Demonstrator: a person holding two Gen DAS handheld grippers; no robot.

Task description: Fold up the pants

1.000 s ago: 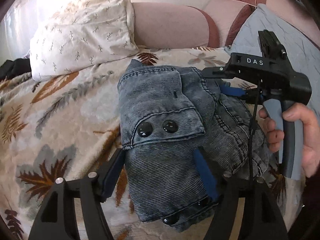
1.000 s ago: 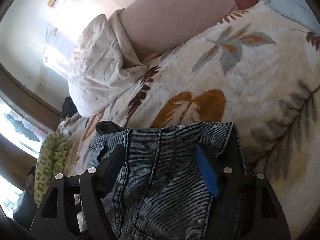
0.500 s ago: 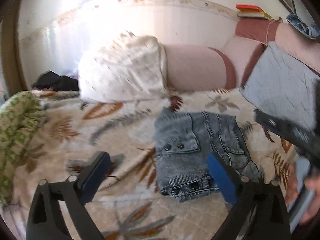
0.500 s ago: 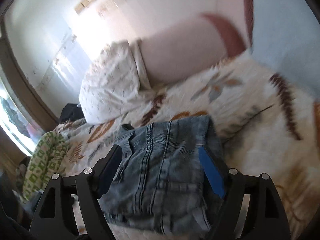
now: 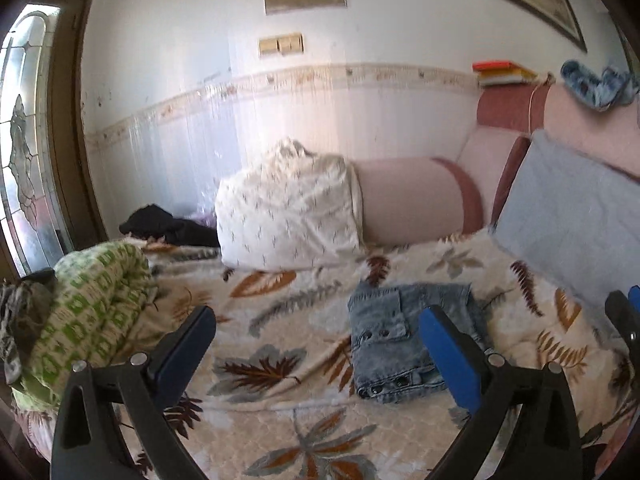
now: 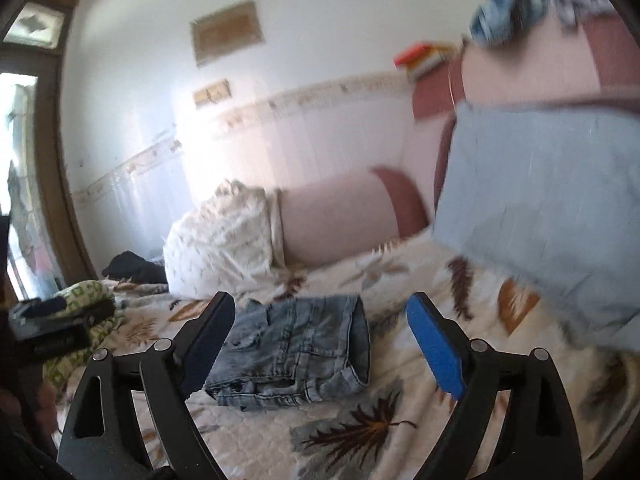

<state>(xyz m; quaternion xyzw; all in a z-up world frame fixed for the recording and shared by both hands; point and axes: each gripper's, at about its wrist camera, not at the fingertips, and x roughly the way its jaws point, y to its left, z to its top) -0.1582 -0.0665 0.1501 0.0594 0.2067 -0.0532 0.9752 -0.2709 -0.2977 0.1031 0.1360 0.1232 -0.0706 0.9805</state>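
Note:
The blue denim pants (image 5: 394,336) lie folded into a compact bundle on the leaf-patterned bedspread (image 5: 280,360). They also show in the right wrist view (image 6: 296,352). My left gripper (image 5: 316,350) is open and empty, held well back from the pants and above the bed. My right gripper (image 6: 320,344) is open and empty, also pulled back from the bundle. The right gripper's tip (image 5: 628,320) shows at the right edge of the left wrist view.
A white pillow (image 5: 288,220) and a pink bolster (image 5: 412,200) lie at the head of the bed. A blue-grey cushion (image 5: 576,220) leans at the right. A green patterned blanket (image 5: 88,312) and dark clothes (image 5: 168,228) lie at the left.
Both grippers have pulled back and up from the folded pants, which were close between the fingers a second ago. The pants stay on the bed.

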